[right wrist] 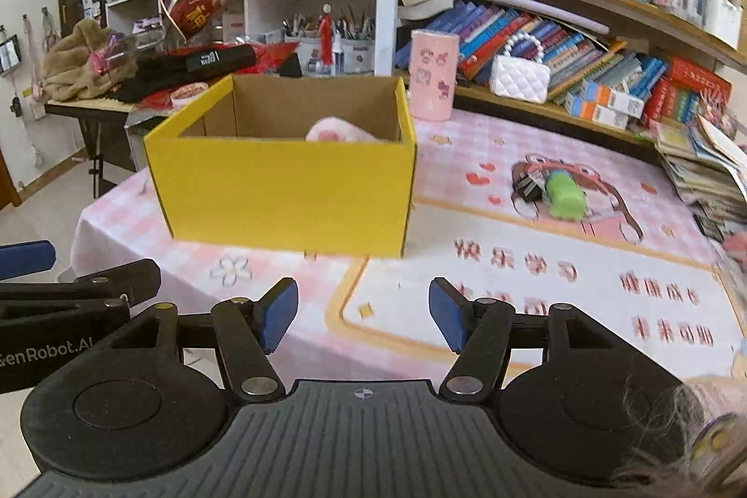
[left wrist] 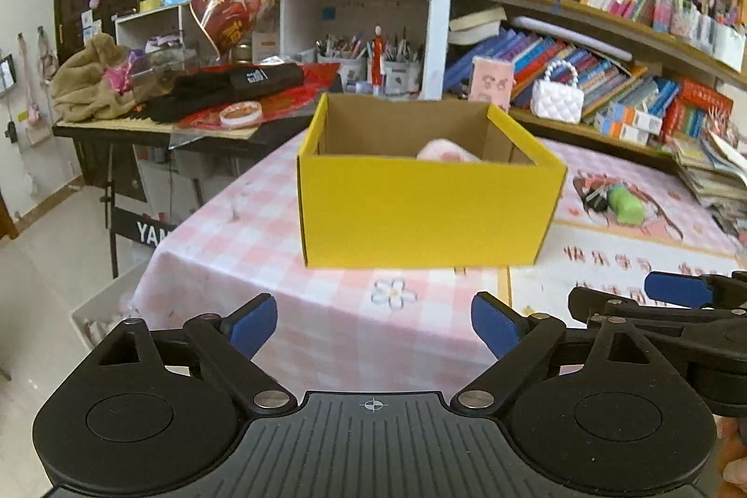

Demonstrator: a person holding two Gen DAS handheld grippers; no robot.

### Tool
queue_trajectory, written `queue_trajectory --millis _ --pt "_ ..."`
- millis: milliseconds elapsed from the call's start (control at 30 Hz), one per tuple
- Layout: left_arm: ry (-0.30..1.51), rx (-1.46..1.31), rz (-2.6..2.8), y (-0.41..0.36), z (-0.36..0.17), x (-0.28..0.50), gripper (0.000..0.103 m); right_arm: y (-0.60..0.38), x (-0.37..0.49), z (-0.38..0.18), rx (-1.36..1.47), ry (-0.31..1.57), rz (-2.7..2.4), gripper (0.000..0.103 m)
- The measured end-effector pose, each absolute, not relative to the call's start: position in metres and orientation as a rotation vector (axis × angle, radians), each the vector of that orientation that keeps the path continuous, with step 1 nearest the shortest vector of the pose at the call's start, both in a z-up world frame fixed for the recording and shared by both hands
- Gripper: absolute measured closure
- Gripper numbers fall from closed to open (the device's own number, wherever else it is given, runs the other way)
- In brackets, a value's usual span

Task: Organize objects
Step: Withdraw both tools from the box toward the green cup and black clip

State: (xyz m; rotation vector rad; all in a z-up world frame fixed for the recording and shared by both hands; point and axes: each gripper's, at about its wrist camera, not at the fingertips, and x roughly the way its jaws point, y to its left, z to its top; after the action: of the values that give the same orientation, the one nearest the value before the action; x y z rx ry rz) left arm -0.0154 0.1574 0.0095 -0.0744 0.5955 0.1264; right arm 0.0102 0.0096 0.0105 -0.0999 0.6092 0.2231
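A yellow cardboard box (left wrist: 427, 208) stands open on the pink checked tablecloth, and shows in the right wrist view (right wrist: 289, 194) too. A pink plush thing (left wrist: 446, 152) lies inside it (right wrist: 338, 131). A green object (left wrist: 625, 205) and a dark small item lie on the cloth right of the box (right wrist: 566, 194). My left gripper (left wrist: 373, 327) is open and empty, in front of the box. My right gripper (right wrist: 364, 313) is open and empty, front right of the box; its blue fingertip (left wrist: 677, 288) shows in the left wrist view.
A pink cup (right wrist: 432, 75) stands behind the box. Bookshelves with white quilted purses (right wrist: 519, 75) line the back right. A stack of magazines (right wrist: 705, 176) sits at the right edge. A cluttered keyboard stand (left wrist: 154, 110) is at the left, beyond the table edge.
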Motion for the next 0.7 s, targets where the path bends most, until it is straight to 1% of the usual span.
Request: queue_trajectory --millis 300,700 --pt "0.627 -0.044 0.059 0.142 0.004 -0.027 0.010 -0.008 -0.017 0.000 -0.074 0.646 0.150 0.042" --pt "0.649 0.000 -0.126 0.092 -0.002 -0.008 0.010 -0.060 -0.027 -0.003 -0.022 0.669 -0.023 0.042"
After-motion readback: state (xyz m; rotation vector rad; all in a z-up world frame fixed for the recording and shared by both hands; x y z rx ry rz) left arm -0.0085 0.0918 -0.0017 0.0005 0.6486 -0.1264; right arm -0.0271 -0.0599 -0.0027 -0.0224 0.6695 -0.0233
